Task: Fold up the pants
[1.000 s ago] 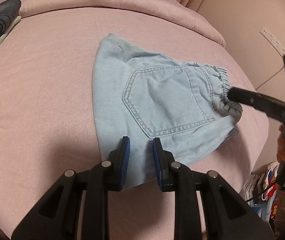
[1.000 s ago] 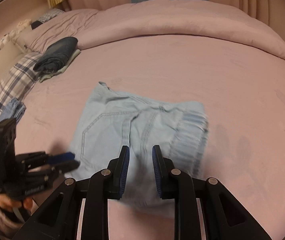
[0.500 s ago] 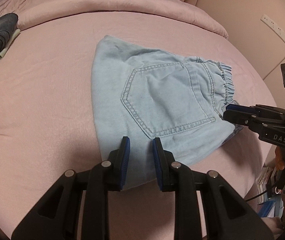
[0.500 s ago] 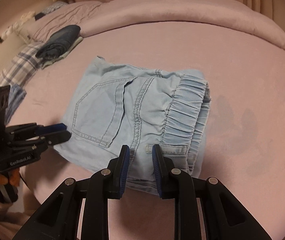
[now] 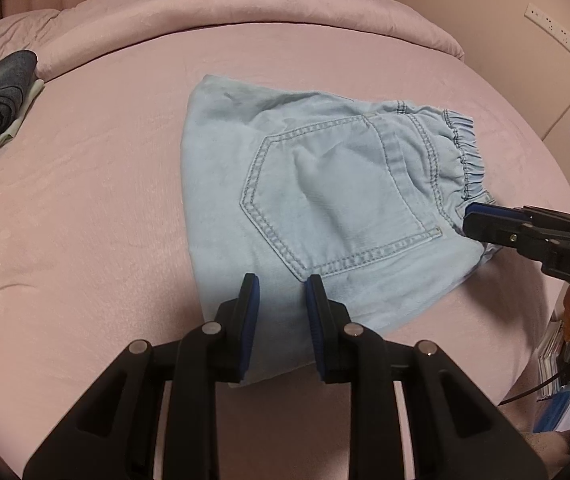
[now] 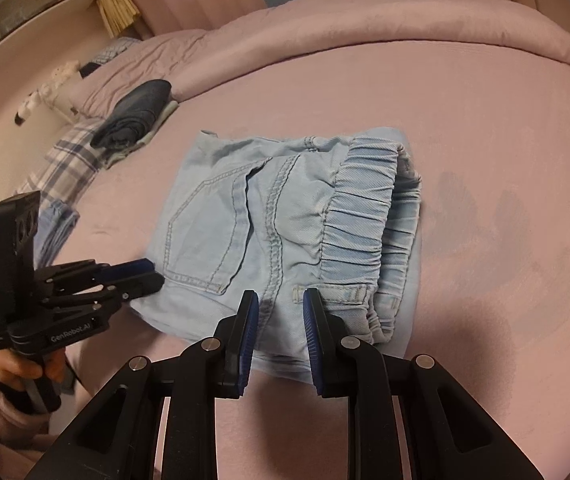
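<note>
Pants [image 5: 325, 208] folded compact, mid-bed [image 5: 85, 200]. Left gripper [image 5: 281, 300] at near edge, right gripper [image 6: 277, 312] at waistband end (both narrow, gripping nothing), probably poised to square the bundle.

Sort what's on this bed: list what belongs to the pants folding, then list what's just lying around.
Belongs to the job:
- light blue denim pants, folded into a compact bundle
- left gripper, at the bundle's near edge
- right gripper, at the waistband end

Just lying about:
- dark rolled garment
- plaid pillow
- power strip on the wall
</note>
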Available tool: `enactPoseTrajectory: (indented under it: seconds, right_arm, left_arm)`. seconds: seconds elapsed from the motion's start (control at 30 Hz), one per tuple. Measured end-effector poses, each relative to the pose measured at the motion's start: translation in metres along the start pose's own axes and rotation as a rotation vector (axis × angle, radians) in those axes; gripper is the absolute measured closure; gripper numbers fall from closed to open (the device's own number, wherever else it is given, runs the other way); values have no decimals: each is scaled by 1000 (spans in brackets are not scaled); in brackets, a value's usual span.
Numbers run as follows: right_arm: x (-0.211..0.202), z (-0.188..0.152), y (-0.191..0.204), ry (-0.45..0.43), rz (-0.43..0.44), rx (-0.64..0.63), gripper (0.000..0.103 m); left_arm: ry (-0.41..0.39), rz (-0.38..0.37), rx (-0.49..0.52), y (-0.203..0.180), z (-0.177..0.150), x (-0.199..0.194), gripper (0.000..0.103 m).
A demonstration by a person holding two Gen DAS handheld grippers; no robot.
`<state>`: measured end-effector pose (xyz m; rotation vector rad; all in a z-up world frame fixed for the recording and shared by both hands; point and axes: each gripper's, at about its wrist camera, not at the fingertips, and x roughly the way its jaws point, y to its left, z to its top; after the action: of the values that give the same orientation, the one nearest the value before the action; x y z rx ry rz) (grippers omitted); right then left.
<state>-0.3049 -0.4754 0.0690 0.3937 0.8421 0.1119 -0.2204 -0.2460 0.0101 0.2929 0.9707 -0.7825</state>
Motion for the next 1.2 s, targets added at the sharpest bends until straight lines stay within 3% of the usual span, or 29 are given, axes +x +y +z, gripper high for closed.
enactPoseTrajectory:
  seconds: [0.37, 0.53, 1.07, 1.1, 1.17, 1.2]
  right_arm:
    - [-4, -4, -4, -12, 36, 24, 81]
    - [-7, -5, -8, -12, 63, 57, 81]
    - [-24, -9, -8, 25, 85, 60, 74]
    - [-27, -9, -9, 22, 83, 66, 72]
    - [-30, -10, -12, 15, 24, 76, 44]
    - [-31, -10, -15, 8, -3, 87, 40]
  left_arm:
    - [21, 79, 16, -7, 10, 5, 71]
    - [30, 141, -14, -2, 14, 5, 42]
    - [25, 119, -87, 12, 10, -7, 35]
    - [27, 113, -92, 14, 9, -7, 34]
    - [29, 101, -116, 17, 8, -8, 33]
    - [29, 94, -127, 19, 7, -9, 32]
